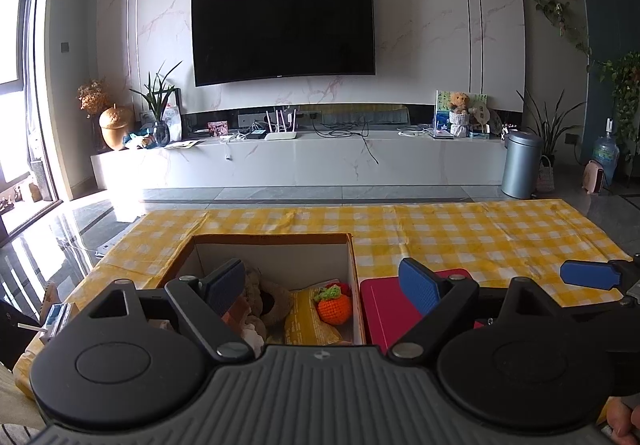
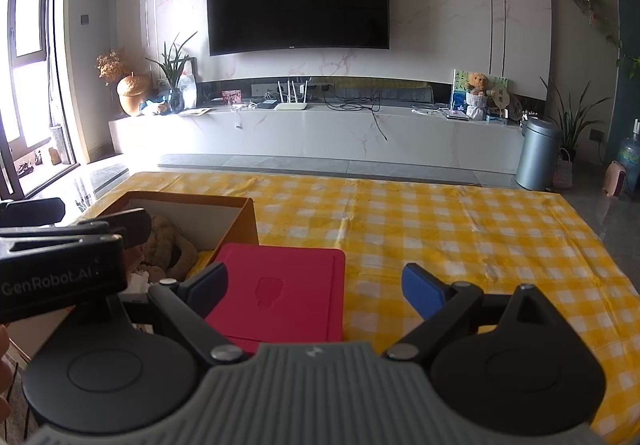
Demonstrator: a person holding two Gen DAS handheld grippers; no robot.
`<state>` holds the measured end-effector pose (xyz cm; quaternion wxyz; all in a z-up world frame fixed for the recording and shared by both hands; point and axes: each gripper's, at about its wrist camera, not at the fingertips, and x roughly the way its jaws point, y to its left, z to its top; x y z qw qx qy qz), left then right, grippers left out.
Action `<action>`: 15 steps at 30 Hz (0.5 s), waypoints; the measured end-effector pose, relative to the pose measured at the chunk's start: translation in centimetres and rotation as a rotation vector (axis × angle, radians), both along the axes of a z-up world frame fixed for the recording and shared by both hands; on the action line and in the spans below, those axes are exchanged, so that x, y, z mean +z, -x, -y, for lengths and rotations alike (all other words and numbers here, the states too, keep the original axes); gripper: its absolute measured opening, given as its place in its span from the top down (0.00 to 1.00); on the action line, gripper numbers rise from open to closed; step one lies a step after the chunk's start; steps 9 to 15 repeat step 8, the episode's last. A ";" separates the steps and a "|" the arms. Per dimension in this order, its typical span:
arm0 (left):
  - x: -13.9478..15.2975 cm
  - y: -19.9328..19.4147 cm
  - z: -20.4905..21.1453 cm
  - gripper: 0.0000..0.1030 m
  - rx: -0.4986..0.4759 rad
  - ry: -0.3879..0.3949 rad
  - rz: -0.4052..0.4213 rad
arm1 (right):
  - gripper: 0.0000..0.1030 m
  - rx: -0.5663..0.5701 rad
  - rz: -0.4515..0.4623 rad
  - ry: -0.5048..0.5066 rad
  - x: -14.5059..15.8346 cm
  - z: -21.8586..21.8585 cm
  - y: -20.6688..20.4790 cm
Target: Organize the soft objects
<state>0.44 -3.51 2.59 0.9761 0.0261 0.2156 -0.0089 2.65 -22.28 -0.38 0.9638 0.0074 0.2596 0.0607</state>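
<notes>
A cardboard box stands on the yellow checked tablecloth. Inside lie an orange crocheted fruit, a brown plush toy and a yellow packet. My left gripper hovers open over the box's near side, nothing between its fingers. A red lid lies flat just right of the box. My right gripper hangs open above the lid, empty. The brown plush shows in the right wrist view too. The left gripper's body crosses that view's left side.
The tablecloth stretches bare to the right and far side. Beyond the table are a white TV bench, a wall TV, a grey bin and plants. A glass door is at the left.
</notes>
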 end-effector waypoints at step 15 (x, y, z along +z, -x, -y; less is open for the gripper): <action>0.0 -0.1 0.1 0.01 0.002 0.014 -0.007 | 0.11 -0.001 -0.007 -0.006 0.1 0.1 0.0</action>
